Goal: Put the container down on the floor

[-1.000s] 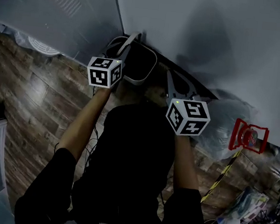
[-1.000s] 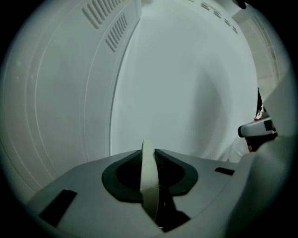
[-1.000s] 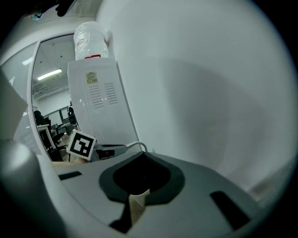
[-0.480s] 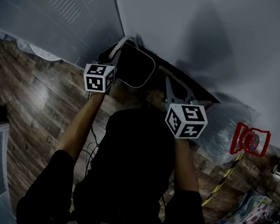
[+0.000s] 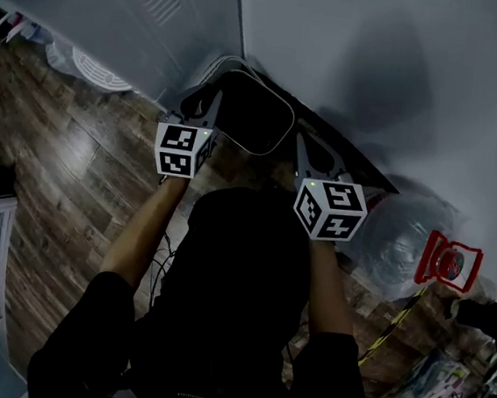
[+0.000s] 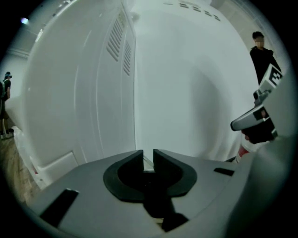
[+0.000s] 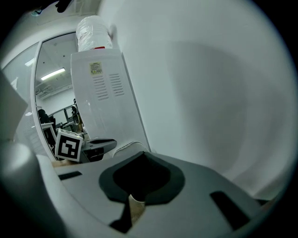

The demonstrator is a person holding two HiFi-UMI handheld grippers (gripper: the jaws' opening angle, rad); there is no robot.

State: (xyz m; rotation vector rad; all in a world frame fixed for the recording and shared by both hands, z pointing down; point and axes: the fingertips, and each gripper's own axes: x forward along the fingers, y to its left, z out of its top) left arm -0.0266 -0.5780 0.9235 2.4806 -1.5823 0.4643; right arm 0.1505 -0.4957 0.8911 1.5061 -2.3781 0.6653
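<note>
Two pale surfaces fill the far side: the plain white wall (image 5: 404,60) and, left of it, the vented white cabinet (image 5: 117,21). Nearer you lies the brown wood-plank floor (image 5: 67,157). The dark, white-rimmed rounded container (image 5: 255,115) is low at their corner, your left gripper (image 5: 213,102) clamped on its thin left rim. Your right gripper (image 5: 301,144), just right, has its jaws together on nothing

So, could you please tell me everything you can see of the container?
The container is a rounded-rectangular tub with a pale rim and walls, plastic by the look, and a dark inside whose contents cannot be told. It stands mouth up, low against the white wall, beside a white appliance. The left gripper is shut on a thin pale edge at its left rim. Whether its base touches the wooden floor cannot be told.
</note>
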